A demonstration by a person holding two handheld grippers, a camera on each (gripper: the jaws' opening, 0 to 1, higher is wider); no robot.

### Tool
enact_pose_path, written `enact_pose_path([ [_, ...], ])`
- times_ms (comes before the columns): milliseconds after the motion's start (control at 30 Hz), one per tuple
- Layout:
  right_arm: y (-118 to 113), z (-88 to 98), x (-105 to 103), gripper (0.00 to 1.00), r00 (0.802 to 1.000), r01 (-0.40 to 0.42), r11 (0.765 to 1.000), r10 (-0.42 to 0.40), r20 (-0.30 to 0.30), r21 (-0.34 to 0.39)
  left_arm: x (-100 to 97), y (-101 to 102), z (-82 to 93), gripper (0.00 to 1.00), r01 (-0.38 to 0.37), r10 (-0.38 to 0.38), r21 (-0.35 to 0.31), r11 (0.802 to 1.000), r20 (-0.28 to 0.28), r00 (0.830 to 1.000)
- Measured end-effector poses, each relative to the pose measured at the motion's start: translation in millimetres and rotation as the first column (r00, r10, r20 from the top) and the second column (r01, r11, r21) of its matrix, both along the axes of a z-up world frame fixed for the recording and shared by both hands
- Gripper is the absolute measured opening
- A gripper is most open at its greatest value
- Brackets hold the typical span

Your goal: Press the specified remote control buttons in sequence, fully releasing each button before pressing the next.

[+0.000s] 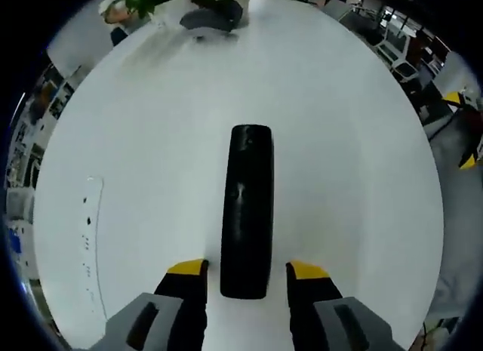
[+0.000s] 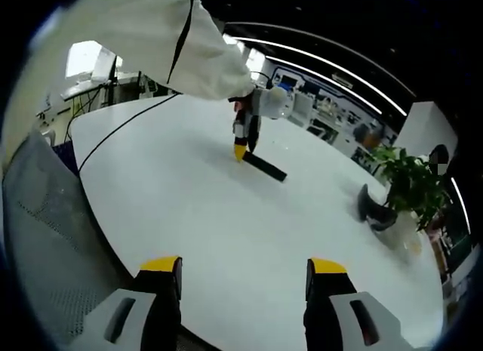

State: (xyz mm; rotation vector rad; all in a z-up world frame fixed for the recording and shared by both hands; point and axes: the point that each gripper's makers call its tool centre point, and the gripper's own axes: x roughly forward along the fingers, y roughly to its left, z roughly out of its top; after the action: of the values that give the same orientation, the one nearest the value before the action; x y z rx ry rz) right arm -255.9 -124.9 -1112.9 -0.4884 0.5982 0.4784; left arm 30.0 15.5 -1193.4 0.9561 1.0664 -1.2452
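a: where's the remote [image 1: 247,210]?
b: mid table [image 1: 362,162], long axis running straight away between the left gripper [image 1: 247,270]'s spread tips, untouched.
a: and the right gripper [image 2: 245,266]?
b: open, empty, well back at the table's edge.

1. A white table [image 2: 226,238] is seen under office ceiling lights.
2. A potted plant [image 2: 407,181] is set near its far edge.
3. A grey mesh chair [image 2: 53,238] is placed beside it.

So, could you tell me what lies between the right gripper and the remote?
Only bare white table separates the right gripper from the remote, in the right gripper view.
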Motion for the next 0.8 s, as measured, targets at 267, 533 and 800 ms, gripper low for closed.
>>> enact_pose_path([
  [267, -0.6, 2.5, -0.4, 0.65, 1.000, 0.002, 1.000, -0.002, 0.006, 0.005, -3.0, 3.4, -0.4, 0.23, -0.012, 0.013, -0.038, 0.999, 0.014, 1.000],
  [533, -0.8, 4.0, -0.2, 0.65, 1.000, 0.003, 1.000, -0.003, 0.008, 0.006, -10.9, 1.4, -1.8, 0.23, -0.039, 0.039, -0.009, 0.999, 0.018, 0.999],
  [800, 0.2, 4.7, -0.3, 0.64, 1.000, -0.005, 1.000, 0.005, 0.008, 0.008, -27.0, 2.5, -2.7, 0.23, -0.042, 0.042, 0.029, 0.999, 0.012, 0.999],
])
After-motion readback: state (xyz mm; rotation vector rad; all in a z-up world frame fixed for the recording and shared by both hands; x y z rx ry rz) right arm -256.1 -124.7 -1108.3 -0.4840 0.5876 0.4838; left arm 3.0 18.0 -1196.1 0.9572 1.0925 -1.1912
